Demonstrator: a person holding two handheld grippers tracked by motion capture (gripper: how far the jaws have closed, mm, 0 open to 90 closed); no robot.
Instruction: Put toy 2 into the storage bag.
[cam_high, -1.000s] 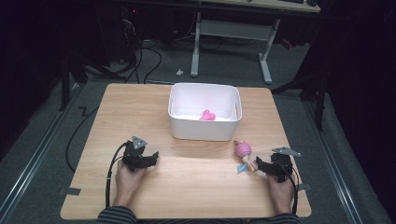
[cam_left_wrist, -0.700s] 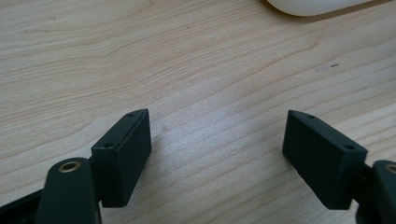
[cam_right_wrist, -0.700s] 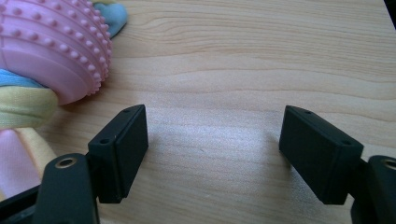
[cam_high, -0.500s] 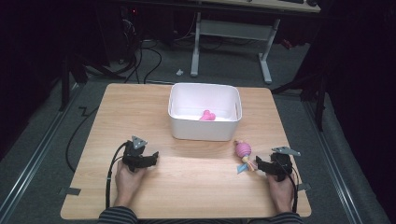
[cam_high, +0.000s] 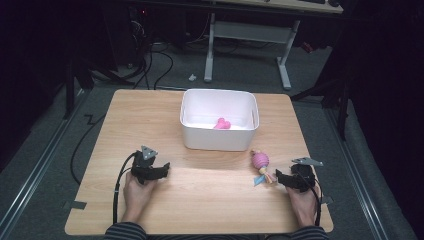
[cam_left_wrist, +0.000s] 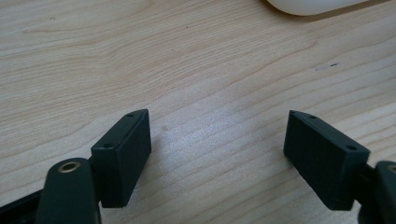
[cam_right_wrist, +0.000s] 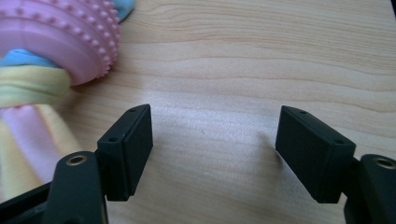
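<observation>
- Our right gripper (cam_high: 278, 176) has just been narrowing its jaws (nothing between them), with the pink toy (cam_high: 260, 161) at its 10 o'clock, probably next.
- Our left gripper (cam_high: 162, 168) waits open over bare table (cam_high: 210, 200).

Right gripper (cam_high: 278, 176) jaws just narrowed, bare wood between them, pink spiked toy (cam_high: 260, 161) off to one side. Left gripper (cam_high: 165, 167) jaws opened slightly wider, nothing between.

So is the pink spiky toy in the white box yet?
No, out. The pink spiky toy lies on the table in front of the white box.
</observation>
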